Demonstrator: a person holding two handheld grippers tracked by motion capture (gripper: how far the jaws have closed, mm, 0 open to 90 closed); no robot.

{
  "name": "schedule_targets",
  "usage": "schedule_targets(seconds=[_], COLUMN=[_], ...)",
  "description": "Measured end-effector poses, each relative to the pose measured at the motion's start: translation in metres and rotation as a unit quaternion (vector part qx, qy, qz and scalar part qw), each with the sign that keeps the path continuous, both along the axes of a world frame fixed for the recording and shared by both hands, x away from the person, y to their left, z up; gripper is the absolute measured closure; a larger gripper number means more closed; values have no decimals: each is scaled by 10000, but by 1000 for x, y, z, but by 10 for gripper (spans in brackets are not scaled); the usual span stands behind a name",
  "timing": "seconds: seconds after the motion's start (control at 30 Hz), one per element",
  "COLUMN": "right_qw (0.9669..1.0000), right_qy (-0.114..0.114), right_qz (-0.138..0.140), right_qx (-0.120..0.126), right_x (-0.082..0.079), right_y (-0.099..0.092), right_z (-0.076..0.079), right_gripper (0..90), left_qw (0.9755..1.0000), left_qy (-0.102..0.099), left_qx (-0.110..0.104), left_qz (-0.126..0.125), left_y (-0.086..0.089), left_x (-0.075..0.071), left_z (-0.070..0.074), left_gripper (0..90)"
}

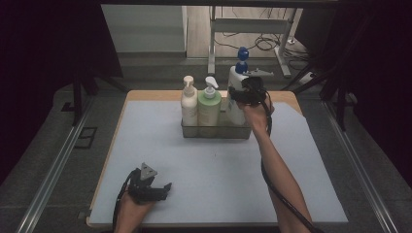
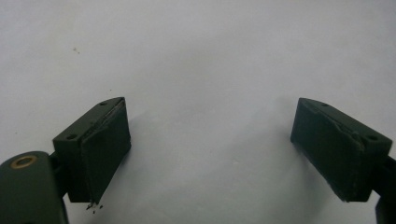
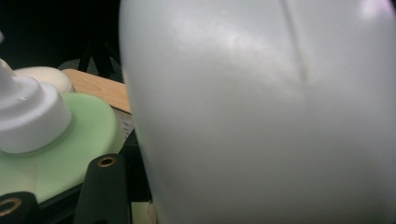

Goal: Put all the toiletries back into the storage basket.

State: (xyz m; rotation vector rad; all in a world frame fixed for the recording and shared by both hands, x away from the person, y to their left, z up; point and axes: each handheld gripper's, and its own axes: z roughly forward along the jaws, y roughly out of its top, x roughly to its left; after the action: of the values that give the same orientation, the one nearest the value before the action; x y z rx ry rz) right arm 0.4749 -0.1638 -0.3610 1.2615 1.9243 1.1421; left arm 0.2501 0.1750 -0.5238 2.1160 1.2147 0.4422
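Right gripper (image 1: 248, 91) clamped on white blue-pump bottle (image 1: 236, 99), hovering at rack (image 1: 216, 131) right end by green bottle (image 1: 209, 109) — could clip it, topple. Left gripper (image 1: 154, 190) released.

3 bottles (image 1: 210, 104) in tray (image 1: 216, 131), table (image 1: 194, 160) rear.

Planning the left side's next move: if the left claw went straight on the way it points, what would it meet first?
Most likely just the pale mat: the left claw stands open over bare surface. How near it is, I can't tell.
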Motion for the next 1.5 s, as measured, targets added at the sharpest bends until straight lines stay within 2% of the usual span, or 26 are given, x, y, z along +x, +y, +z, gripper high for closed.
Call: schedule_targets(seconds=[0.27,1.07,1.5], right_qw=[9999,9992,9988], right_qy=[105,358,446], right_qz=[6,114,161], right_qx=[-20,-101,-128], right_x=[2,-10,-16], right_y=[3,-1,-3], right_z=[-19,-47,-50], right_gripper=[402,401,392], left_qw=[10000,10000,10000], left_qy=[-1,-3,-8], left_qx=[-6,-12,-7], left_qz=[3,5,4], left_y=[0,0,0], left_x=[0,0,0], left_z=[0,0,0], left_gripper=[116,116,116])
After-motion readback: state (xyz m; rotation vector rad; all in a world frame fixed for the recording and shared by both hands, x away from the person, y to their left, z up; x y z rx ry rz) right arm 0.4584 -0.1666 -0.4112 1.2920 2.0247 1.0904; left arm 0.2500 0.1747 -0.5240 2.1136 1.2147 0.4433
